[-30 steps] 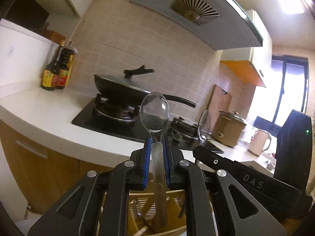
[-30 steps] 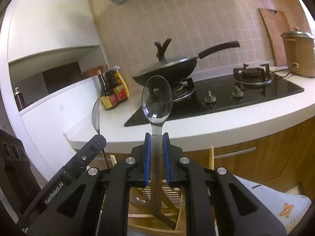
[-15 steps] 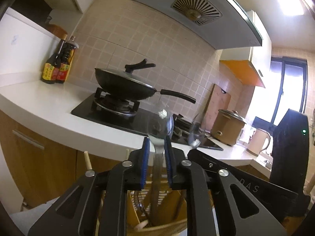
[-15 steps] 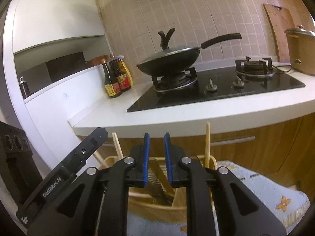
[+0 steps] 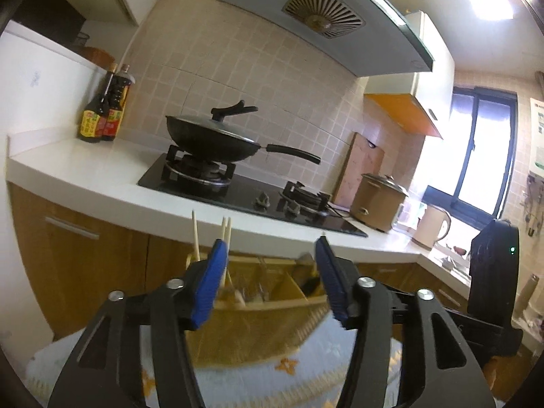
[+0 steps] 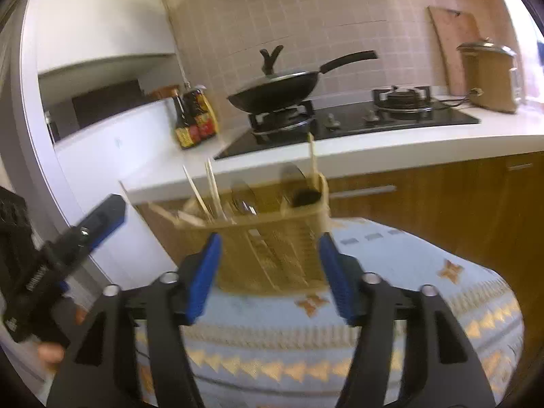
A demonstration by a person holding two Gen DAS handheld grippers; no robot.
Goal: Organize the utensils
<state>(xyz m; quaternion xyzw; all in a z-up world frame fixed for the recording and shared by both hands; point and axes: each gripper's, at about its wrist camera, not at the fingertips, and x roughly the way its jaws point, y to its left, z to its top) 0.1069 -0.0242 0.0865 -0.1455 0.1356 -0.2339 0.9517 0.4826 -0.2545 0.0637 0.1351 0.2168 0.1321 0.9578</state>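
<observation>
Hovering with jaws spread wide and empty, the left gripper (image 5: 272, 272) and right gripper (image 6: 268, 265) both face the wicker utensil basket (image 6: 272, 248) at centre frame on the patterned cloth (image 6: 391, 323). Spoons (image 6: 243, 200) and chopsticks (image 6: 212, 187) stand inside. Behind, the wok (image 6: 275, 93) sits on the stove (image 6: 374, 122), sauce bottles (image 6: 195, 119) at left.

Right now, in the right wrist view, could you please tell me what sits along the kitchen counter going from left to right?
Soy sauce bottles → lidded black wok on the near burner → stove knobs → empty burner → brown rice cooker.
</observation>
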